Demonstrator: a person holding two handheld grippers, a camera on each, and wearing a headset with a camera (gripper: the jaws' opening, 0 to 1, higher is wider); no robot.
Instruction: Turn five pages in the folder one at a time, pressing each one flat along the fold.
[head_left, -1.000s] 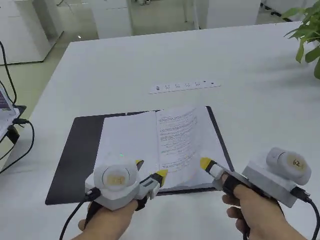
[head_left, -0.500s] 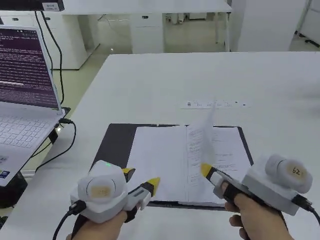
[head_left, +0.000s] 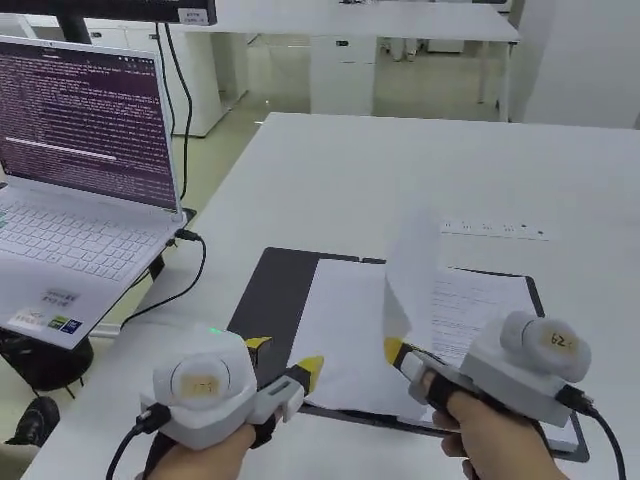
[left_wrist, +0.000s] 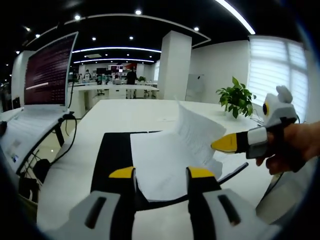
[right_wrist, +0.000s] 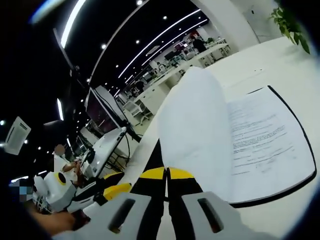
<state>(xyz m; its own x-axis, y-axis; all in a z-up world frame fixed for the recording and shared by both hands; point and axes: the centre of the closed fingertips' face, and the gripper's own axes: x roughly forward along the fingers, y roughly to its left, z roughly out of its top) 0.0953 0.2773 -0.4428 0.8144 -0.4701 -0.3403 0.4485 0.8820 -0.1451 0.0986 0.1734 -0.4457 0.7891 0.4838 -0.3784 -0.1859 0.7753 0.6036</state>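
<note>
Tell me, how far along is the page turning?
Done: a white sheet lies flat on the folder's left half; count unclear. In hand: the right gripper pinches a page upright. Left: laying it over, pressing the fold; the left gripper hovers open.

Open-plan office: white desks (head_left: 400, 20), a pillar (left_wrist: 172, 65), blinds (left_wrist: 275, 65), ceiling spotlights (left_wrist: 137, 12).
</note>
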